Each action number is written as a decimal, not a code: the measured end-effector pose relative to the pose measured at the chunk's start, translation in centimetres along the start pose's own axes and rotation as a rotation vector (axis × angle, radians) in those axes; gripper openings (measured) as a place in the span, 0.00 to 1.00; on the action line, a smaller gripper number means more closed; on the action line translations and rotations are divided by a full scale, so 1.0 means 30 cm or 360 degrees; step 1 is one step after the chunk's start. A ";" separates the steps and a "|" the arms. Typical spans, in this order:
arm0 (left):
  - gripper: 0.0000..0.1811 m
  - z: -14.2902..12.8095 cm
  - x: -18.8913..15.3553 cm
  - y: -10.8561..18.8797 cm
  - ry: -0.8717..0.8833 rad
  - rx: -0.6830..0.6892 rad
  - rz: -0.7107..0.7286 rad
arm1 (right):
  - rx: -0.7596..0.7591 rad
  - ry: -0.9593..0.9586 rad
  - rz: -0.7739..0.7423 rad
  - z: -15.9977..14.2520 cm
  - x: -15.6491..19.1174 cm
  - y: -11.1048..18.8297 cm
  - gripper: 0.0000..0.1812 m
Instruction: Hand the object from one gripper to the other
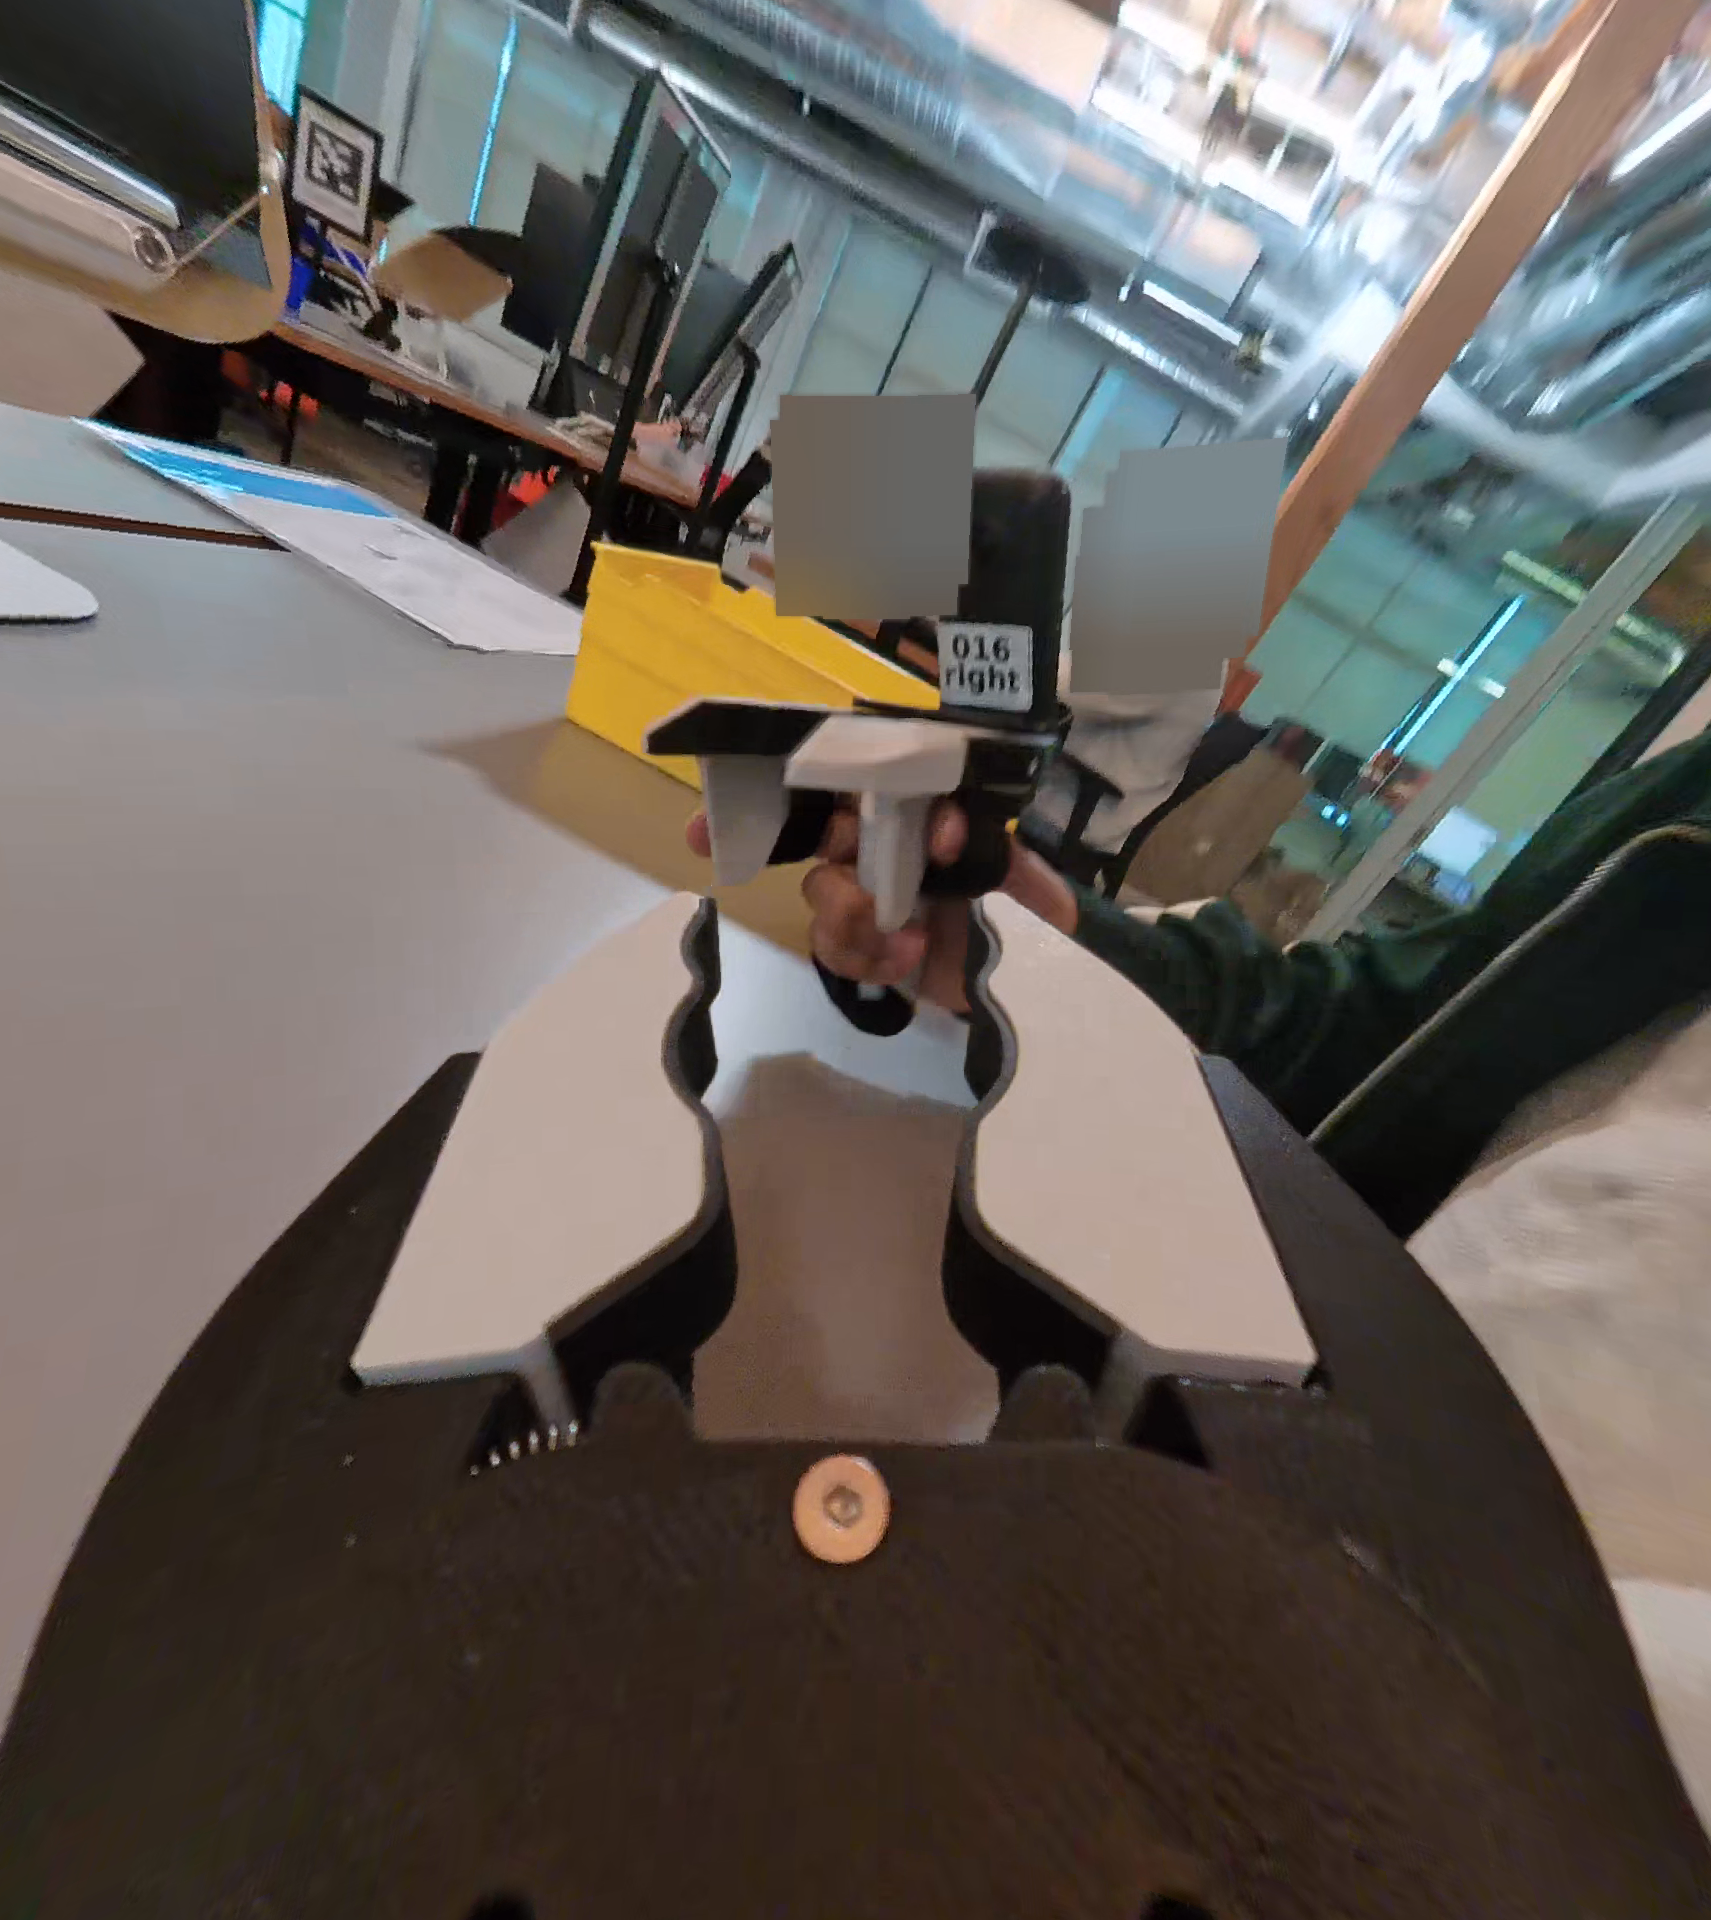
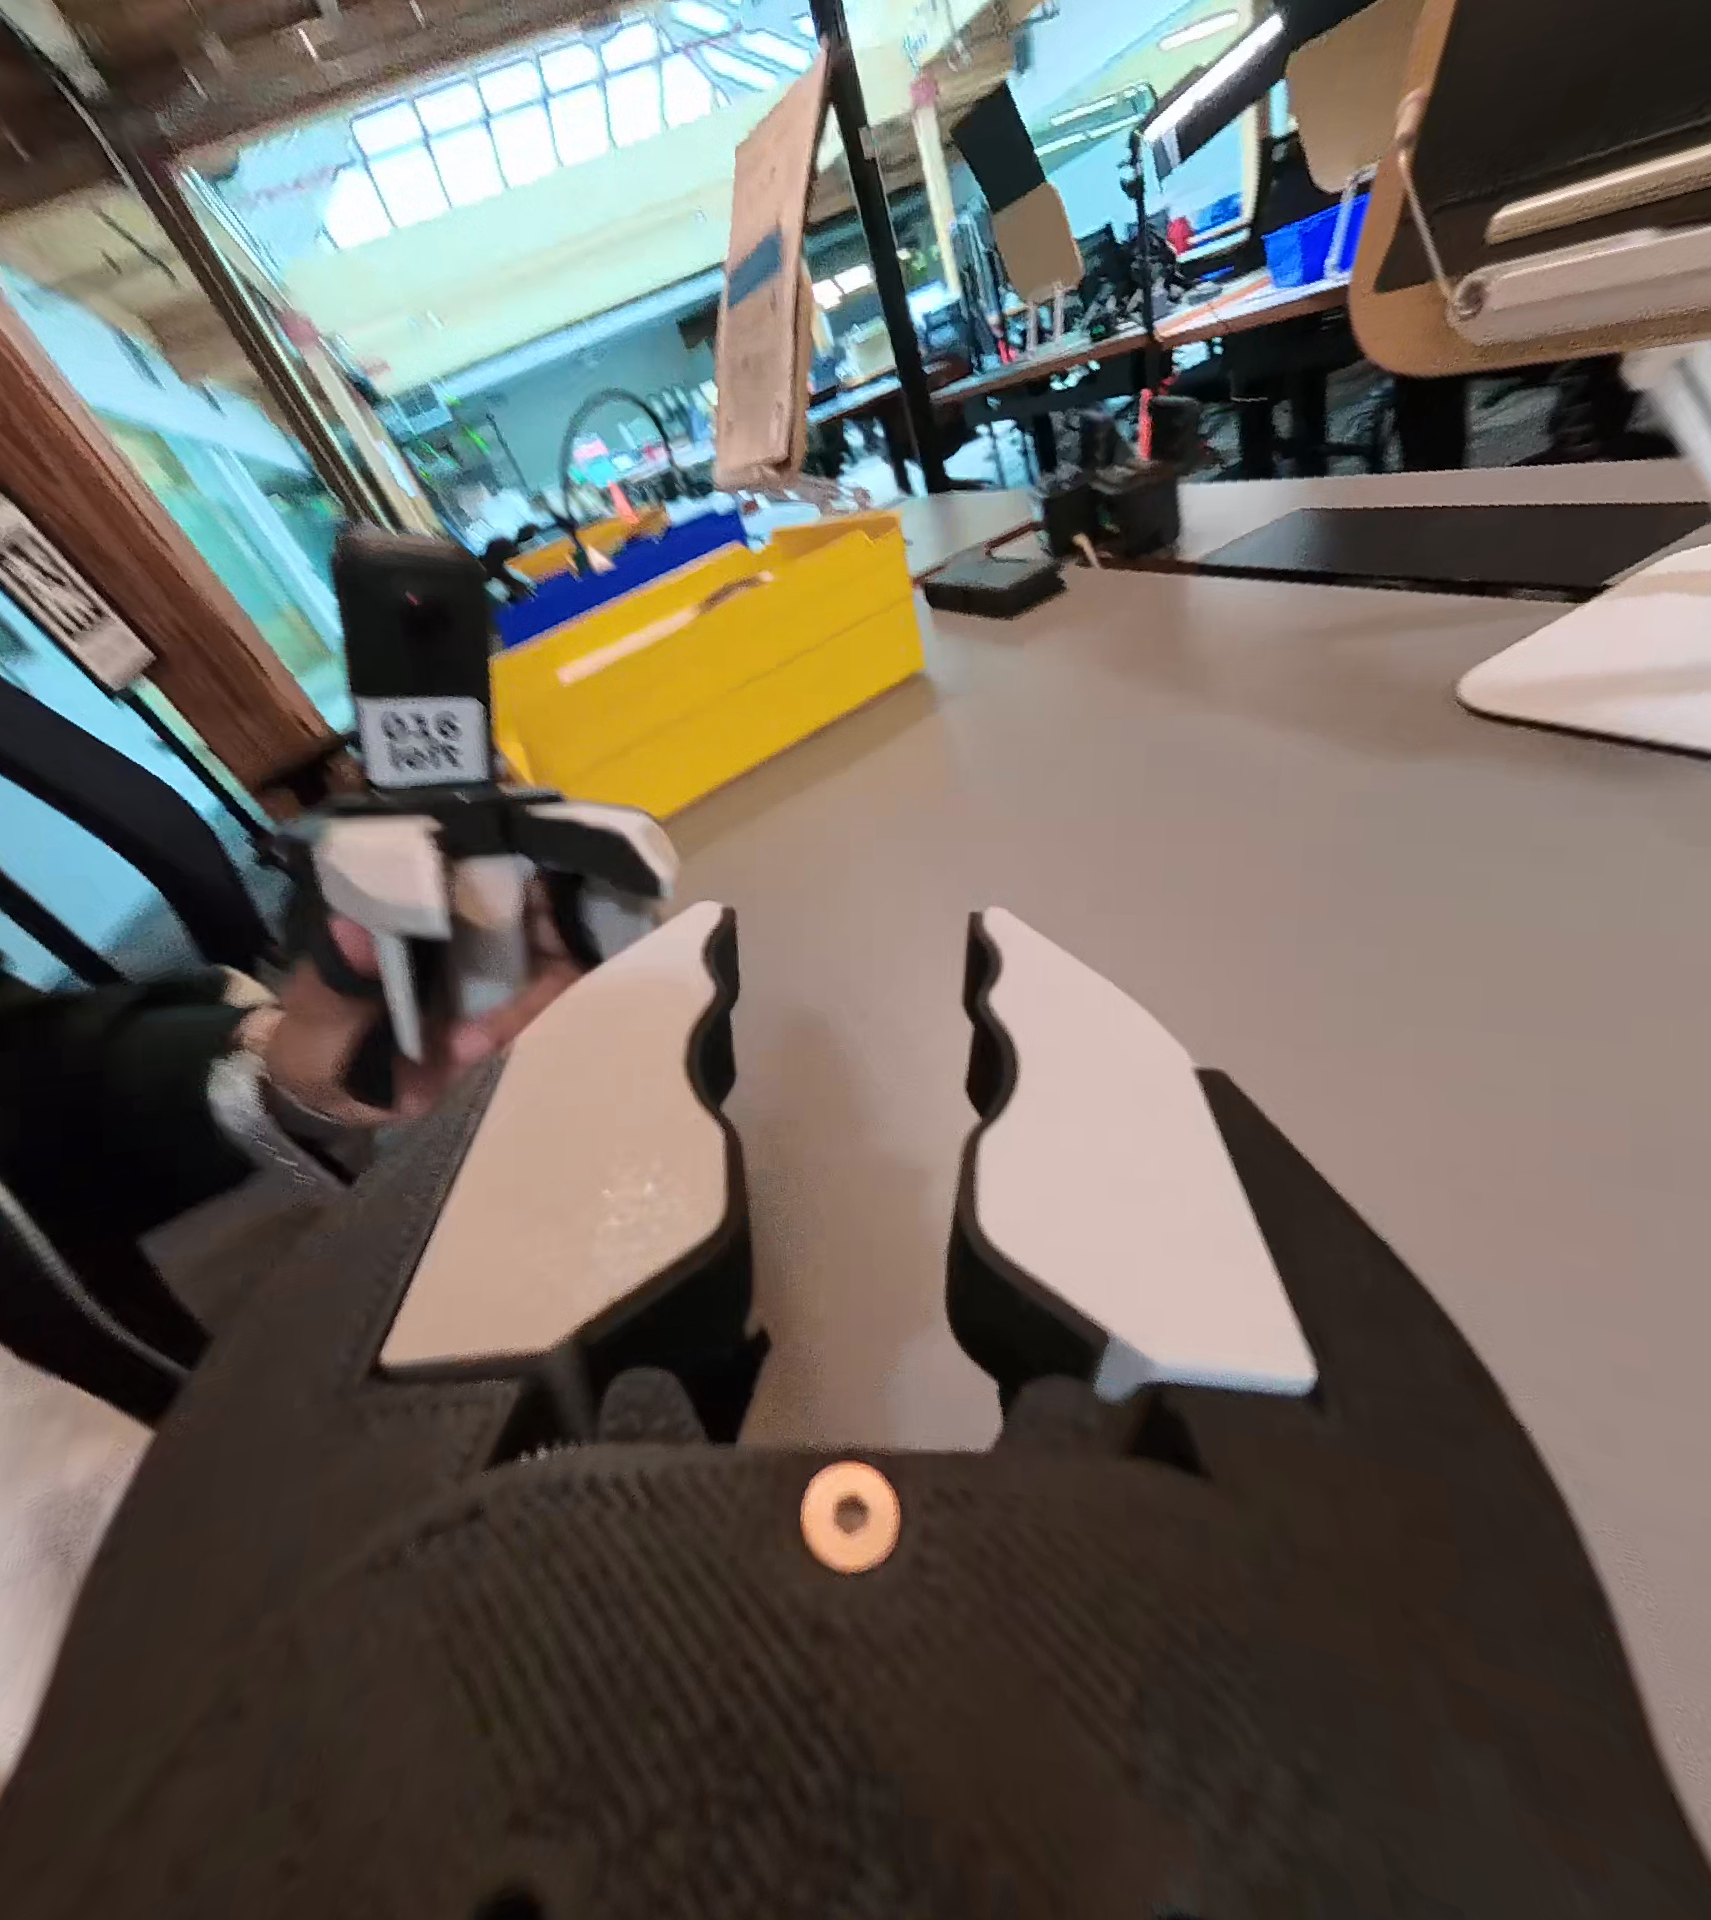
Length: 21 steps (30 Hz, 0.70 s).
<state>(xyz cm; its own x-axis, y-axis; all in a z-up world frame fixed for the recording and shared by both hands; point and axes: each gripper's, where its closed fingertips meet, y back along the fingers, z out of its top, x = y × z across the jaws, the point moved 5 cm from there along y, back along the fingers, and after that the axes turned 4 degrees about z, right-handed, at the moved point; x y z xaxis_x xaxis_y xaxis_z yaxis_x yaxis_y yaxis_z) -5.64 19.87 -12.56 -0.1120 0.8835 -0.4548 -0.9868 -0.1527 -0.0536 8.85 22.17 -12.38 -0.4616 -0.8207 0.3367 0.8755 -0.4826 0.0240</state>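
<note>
Left gripper (image 1: 835,997) and right gripper (image 2: 846,997): both jaws gape wide, nothing held. The object shows in neither view; perhaps inside the yellow bin (image 2: 726,665). Risk: your grippers sit close, so reaching blind could knock them together.

Bin (image 2: 716,665) on table (image 2: 1246,935), beyond both tools.

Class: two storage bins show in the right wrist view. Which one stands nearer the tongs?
The yellow bin is nearer. It sits on the grey table, ahead and left of the right tongs; the blue bin stands behind it, partly hidden.
</note>
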 end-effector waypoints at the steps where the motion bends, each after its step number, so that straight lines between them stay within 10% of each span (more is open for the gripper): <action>1: 0.25 0.006 0.015 -0.009 -0.0034 0.0011 0.0007 | -0.0035 -0.0066 0.0044 0.018 0.002 -0.011 0.25; 9: 0.25 0.007 0.053 -0.020 0.0359 -0.0073 -0.0169 | -0.0071 -0.0217 0.0088 -0.010 0.058 -0.028 0.25; 21: 0.24 -0.014 0.030 -0.006 0.0241 -0.0029 -0.0106 | 0.0118 -0.0110 0.0076 -0.108 0.103 -0.032 0.26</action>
<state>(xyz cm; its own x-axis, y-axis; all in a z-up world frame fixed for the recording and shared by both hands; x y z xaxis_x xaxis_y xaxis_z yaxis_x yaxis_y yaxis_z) -5.51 20.50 -13.32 -0.0262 0.8153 -0.5784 -0.9891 -0.1052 -0.1034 6.13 19.11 -14.42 -0.4104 -0.8179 0.4034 0.9056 -0.4175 0.0748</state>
